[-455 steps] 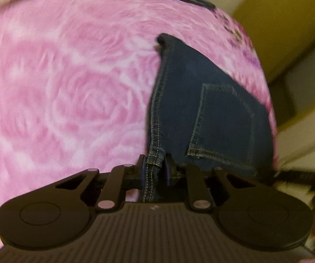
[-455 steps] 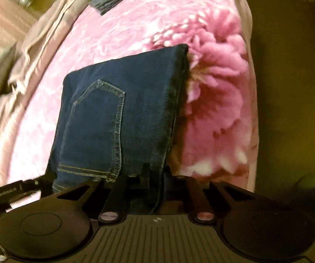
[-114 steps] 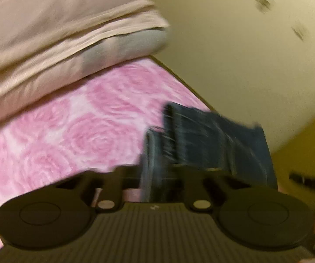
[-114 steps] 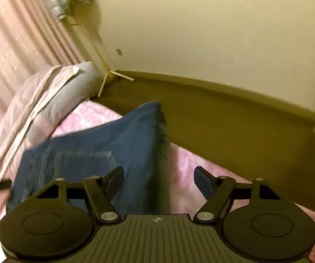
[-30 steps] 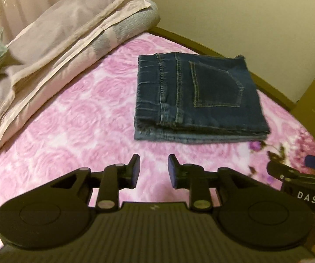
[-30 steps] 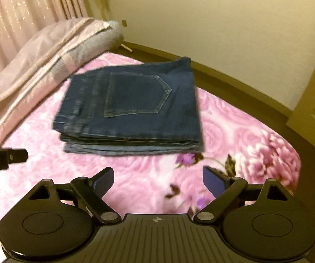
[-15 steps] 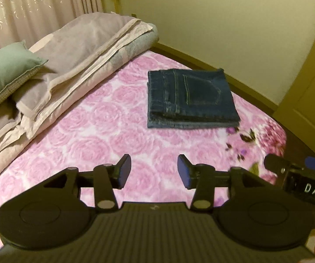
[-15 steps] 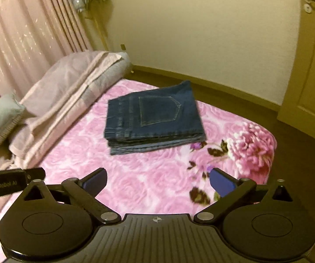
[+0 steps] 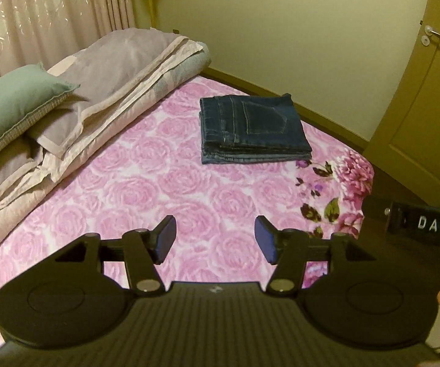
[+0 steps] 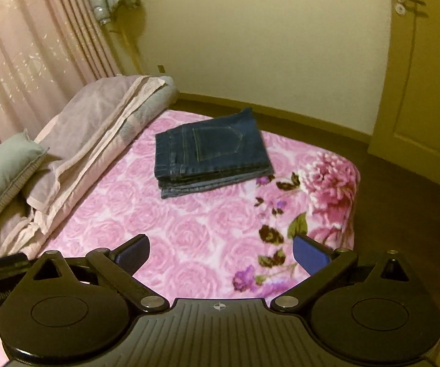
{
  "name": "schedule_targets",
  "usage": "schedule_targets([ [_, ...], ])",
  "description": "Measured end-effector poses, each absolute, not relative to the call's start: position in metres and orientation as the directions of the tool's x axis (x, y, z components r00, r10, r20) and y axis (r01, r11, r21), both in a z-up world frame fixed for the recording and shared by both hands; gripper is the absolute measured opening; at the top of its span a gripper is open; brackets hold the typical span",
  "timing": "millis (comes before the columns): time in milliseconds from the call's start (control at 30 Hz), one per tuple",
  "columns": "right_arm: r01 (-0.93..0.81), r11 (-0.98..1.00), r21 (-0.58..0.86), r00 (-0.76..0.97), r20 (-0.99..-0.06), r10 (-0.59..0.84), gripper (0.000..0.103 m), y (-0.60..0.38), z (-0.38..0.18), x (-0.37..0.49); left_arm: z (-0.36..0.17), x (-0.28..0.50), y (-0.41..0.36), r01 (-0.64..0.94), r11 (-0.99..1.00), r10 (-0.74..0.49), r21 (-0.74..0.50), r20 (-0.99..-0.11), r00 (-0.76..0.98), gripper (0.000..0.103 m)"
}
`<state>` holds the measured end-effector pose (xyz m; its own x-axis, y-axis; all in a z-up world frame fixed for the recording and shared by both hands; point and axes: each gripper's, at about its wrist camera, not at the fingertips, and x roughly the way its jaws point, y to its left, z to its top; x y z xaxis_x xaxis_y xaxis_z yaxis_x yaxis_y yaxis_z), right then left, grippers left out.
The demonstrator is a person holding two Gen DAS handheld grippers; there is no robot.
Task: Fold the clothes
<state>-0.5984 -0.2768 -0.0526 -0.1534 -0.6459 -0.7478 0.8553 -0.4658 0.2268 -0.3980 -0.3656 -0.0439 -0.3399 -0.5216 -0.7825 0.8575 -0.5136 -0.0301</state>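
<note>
A pair of dark blue jeans point(image 9: 252, 128) lies folded in a neat rectangle, back pocket up, at the far end of the pink rose-print bed point(image 9: 165, 192). It also shows in the right wrist view point(image 10: 210, 156). My left gripper point(image 9: 215, 241) is open and empty, well back from the jeans and above the bed. My right gripper point(image 10: 221, 253) is open wide and empty, also far back from the jeans. The right gripper's body point(image 9: 419, 224) shows at the right edge of the left wrist view.
A folded beige quilt point(image 9: 106, 70) and a green pillow point(image 9: 9, 107) lie along the bed's left side by the curtains point(image 10: 30, 46). The bed's right edge drops to a dark floor point(image 10: 403, 198). A door point(image 9: 425, 107) stands at the right.
Both grippers have drawn back and up from the folded jeans, which now look smaller and farther. The left jaws have opened wider. The jeans have not moved.
</note>
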Motion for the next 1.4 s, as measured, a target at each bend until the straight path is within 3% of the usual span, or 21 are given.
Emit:
schedule_targets([
  [733, 0.89, -0.422, 0.172, -0.114, -0.812, -0.572, 0.102, -0.287, -0.062, -0.619, -0.058, -0.424, -0.363, 0.873, -0.485, -0.475, -0.045, -0.825, -0.307, 0.053],
  [1400, 0.911, -0.376, 0.168, -0.058, -0.852, -0.521, 0.102, -0.346, -0.088, -0.691, -0.076, -0.506, -0.41, 0.892, -0.452, -0.461, -0.021, -0.851, -0.253, 0.053],
])
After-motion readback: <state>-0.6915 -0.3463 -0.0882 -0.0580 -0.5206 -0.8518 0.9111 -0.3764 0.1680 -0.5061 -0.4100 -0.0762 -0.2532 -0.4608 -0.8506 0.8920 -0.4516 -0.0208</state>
